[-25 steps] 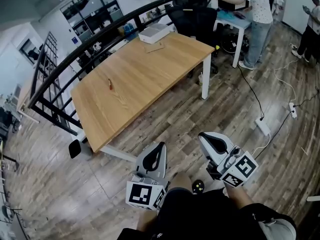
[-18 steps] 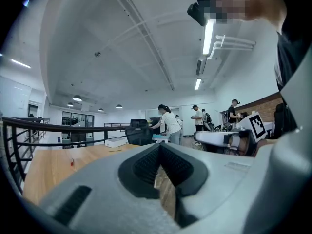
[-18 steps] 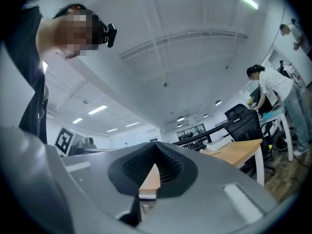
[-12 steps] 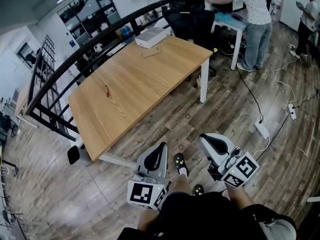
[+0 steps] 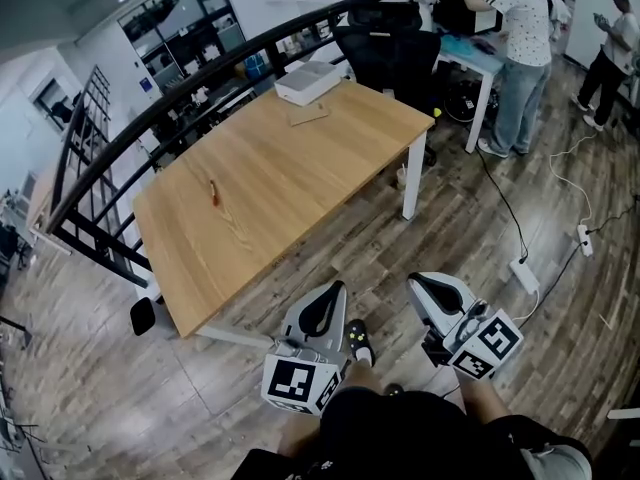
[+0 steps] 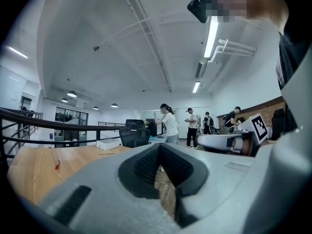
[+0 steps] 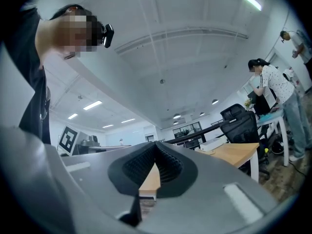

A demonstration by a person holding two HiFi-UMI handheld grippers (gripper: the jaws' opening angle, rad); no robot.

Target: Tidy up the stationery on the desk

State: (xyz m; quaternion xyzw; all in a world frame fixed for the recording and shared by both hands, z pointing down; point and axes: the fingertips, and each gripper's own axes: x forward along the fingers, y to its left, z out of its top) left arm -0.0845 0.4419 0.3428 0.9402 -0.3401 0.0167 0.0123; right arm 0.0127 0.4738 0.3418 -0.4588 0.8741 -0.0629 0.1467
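A wooden desk (image 5: 270, 178) stands ahead of me in the head view. On it lie a small red pen (image 5: 214, 193) toward the left, a flat tan item (image 5: 308, 116) near the far end and a white box (image 5: 308, 81) at the far corner. My left gripper (image 5: 322, 305) and right gripper (image 5: 428, 288) are both shut and empty, held over the floor short of the desk's near edge. In the left gripper view the red pen (image 6: 57, 164) shows on the desk (image 6: 34, 172) at the left. The right gripper (image 7: 155, 147) points toward the desk (image 7: 234, 153).
A black railing (image 5: 170, 88) runs behind the desk. A black office chair (image 5: 395, 43) sits at its far right end. People stand at a white table (image 5: 470, 48) beyond. Cables and a power strip (image 5: 524, 260) lie on the wood floor at the right.
The desk has come a little closer in the head view, and both grippers have moved forward toward it. Both stay shut.
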